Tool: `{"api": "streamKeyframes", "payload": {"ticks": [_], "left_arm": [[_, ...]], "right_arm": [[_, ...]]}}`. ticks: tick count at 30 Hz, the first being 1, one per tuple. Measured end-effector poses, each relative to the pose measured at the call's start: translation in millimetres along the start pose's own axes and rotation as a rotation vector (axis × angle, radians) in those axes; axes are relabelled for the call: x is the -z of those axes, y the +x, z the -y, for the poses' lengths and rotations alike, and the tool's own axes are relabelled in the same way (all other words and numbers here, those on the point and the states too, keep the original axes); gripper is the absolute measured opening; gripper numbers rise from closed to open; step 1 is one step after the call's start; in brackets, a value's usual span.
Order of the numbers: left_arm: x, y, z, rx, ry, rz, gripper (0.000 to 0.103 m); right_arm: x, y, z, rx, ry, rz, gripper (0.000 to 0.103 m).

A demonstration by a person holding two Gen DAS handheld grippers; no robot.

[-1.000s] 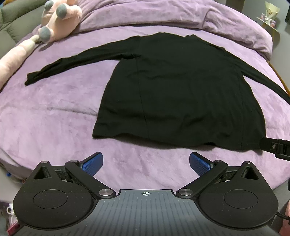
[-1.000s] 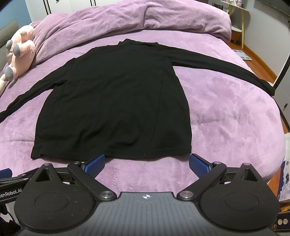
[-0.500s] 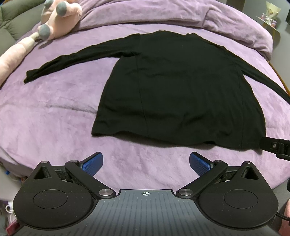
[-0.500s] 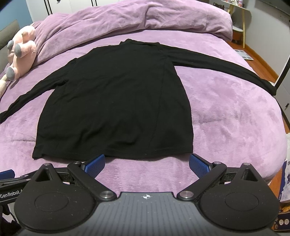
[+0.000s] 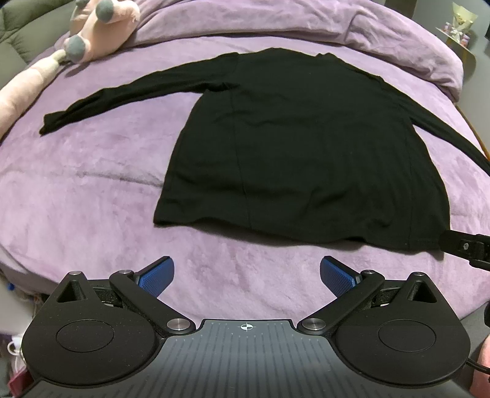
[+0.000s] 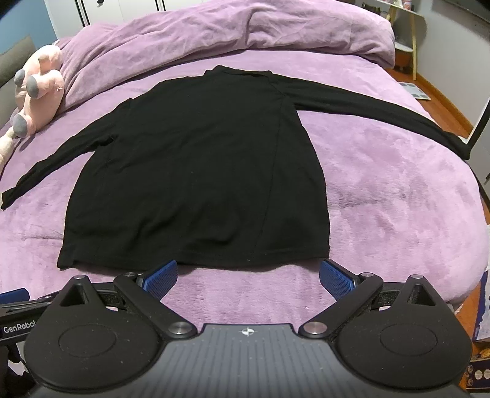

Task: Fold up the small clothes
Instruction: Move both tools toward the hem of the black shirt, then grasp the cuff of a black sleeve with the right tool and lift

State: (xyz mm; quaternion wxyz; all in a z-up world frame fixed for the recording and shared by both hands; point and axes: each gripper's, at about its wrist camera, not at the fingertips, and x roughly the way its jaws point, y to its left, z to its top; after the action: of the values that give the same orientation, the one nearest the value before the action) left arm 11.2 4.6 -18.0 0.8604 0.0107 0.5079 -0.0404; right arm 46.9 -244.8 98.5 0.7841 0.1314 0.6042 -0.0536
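Purple bedspread (image 5: 92, 189) carries a black long-sleeved top (image 6: 199, 171) just ahead of left gripper (image 5: 246, 275) and right gripper (image 6: 248, 277), both spread wide, holding nothing.

Shirt (image 5: 300, 147) lay flat on the bed (image 5: 76, 183), hem nearest, sleeves spread left and right. Plush toy (image 5: 101, 27) sat far left, duvet (image 6: 245, 27) bunched behind the collar. Both grippers hung just before the hem.

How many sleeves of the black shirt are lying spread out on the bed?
2: left sleeve stretches toward the pink plush toy; right sleeve reaches the bed's right edge.
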Motion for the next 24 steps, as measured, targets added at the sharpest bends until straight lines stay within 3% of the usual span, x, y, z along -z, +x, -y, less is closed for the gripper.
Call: {"api": "streamKeyframes", "payload": {"ticks": [10,14,20,24], "left_arm": [[-0.6,2.4,-0.2,0.001,-0.002,-0.007,0.103],[-0.9,2.0,-1.1,0.016,-0.013,0.004,0.103],[-2.4,3.4,-2.5,0.057,-0.035,0.016,0.103],[-4.5,10.2,-2.7,0.068,-0.035,0.019,0.103]], "right_arm": [[0.5,1.7,1.4,-0.024,0.003,0.004,0.099],[0.0,0.2,3.9,-0.096,0.022,0.026,0.099],[3.2,-2.0,13.8,-0.265,0.019,0.112,0.099],[5.6,-1.6,52.4,-0.332,0.096,0.308,0.099]]}}
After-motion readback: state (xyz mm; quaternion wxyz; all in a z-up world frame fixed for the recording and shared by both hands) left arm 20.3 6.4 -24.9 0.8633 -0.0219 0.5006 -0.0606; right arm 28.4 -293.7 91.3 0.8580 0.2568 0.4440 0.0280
